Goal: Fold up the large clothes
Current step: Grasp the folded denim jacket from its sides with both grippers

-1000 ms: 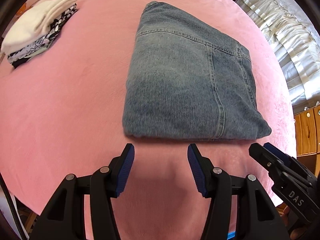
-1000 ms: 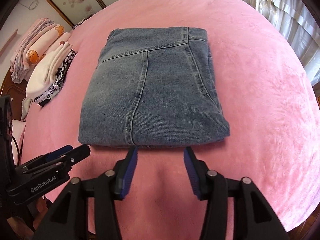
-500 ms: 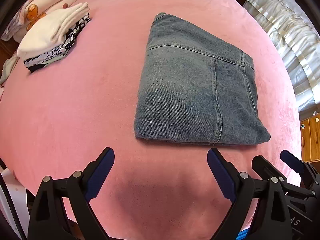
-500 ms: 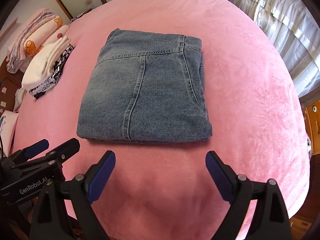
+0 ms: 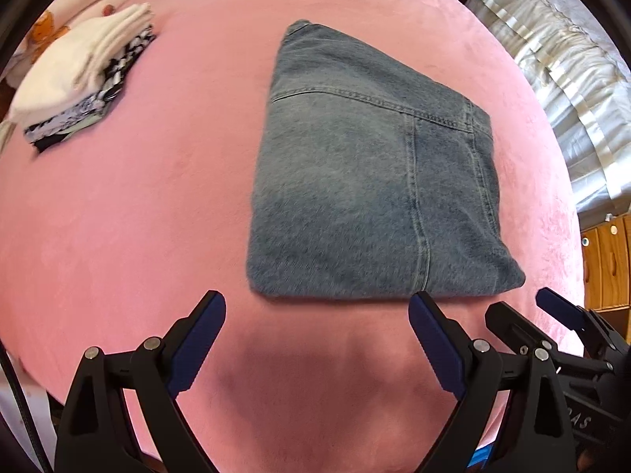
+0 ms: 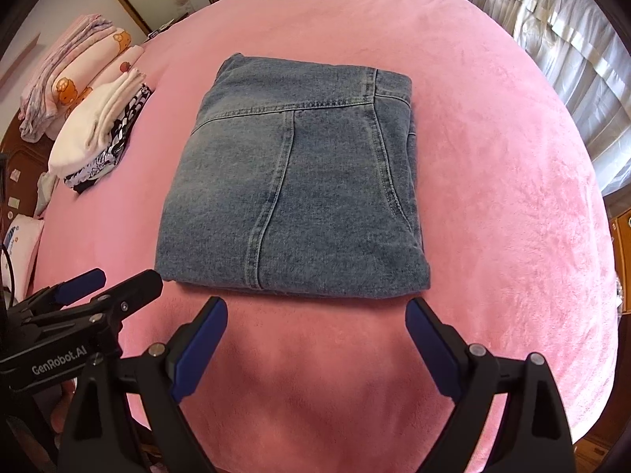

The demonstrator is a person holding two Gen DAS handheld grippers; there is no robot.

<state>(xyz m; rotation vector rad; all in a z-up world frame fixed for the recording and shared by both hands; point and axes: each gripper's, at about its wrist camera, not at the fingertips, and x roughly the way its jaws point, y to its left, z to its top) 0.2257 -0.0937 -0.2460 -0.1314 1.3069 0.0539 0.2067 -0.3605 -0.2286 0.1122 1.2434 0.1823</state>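
Left wrist view: folded jeans point(image 5: 366, 181) lie flat on the pink blanket point(image 5: 157, 197), a compact blue denim block, just beyond the left gripper point(image 5: 317, 315). Long axis runs from the near folded edge toward the far end of the bed; the far corner narrows to a point at upper left. Left gripper jaws spread wide, nothing between them, pads apart from the denim. Right gripper point(image 5: 524, 311) visible at lower right, also open, beside the near right corner. Right wrist view: jeans point(image 6: 299, 181) squarer, a vertical seam running along the long axis. Right gripper point(image 6: 315, 315) gapes empty. Stack of folded clothes point(image 6: 98, 134) sits well apart at left.
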